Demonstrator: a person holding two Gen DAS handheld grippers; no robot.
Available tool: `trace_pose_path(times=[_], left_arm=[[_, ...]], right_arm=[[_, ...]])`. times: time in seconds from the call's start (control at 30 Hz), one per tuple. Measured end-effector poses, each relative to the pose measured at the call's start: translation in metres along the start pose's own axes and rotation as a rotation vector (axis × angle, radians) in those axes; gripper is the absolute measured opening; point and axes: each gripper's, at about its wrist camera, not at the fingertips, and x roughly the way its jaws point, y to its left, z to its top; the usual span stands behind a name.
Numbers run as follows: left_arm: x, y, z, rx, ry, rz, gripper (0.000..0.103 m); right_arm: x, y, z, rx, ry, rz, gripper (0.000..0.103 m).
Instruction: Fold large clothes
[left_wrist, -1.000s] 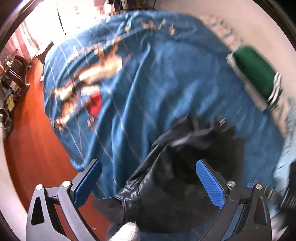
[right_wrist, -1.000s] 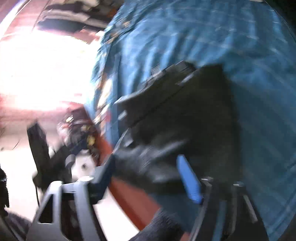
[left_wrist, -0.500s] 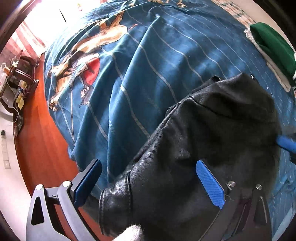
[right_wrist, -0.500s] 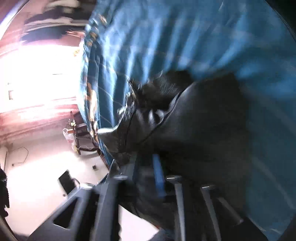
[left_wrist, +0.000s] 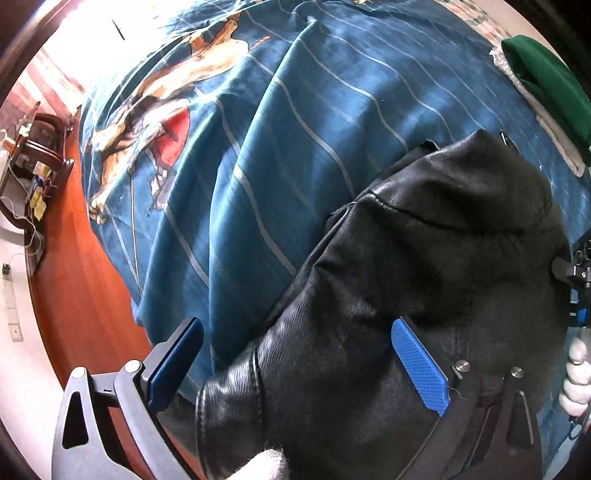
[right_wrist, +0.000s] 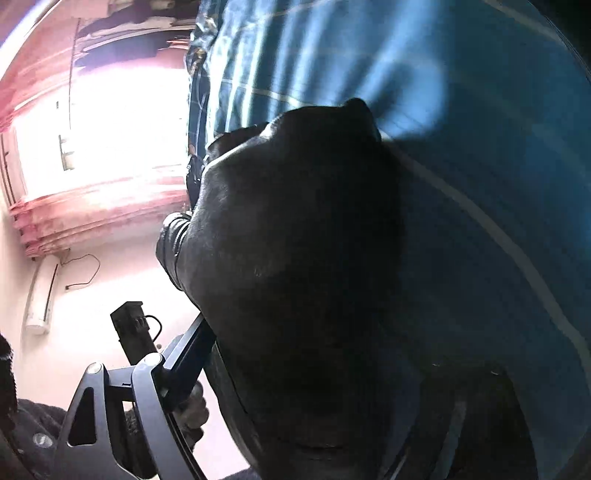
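The black jacket lies bunched on the blue bed, stretching away under the left tool, which stands wide. The right tool is opening at its far side, the jacket between its jaws.

This is a bedroom in a home. A big bed has a blue striped blanket. Beside the bed are a red wood floor and a bright window.

The left gripper points down, jaws wide apart. The right gripper angles downward, its jaws opening.
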Motion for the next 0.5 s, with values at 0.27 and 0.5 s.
trace_pose_path(times=[0.27, 0.5], left_arm=[[-0.047, -0.018, 0.026, 0.012, -0.086, 0.0, 0.103], [-0.066, -0.05, 0.03, 0.031, -0.138, -0.049, 0.103]], right_arm=[[-0.071, 0.01, -0.074, 0.242, -0.356, 0.128, 0.049], [-0.103, -0.043, -0.128, 0.509, -0.4, -0.161, 0.076]])
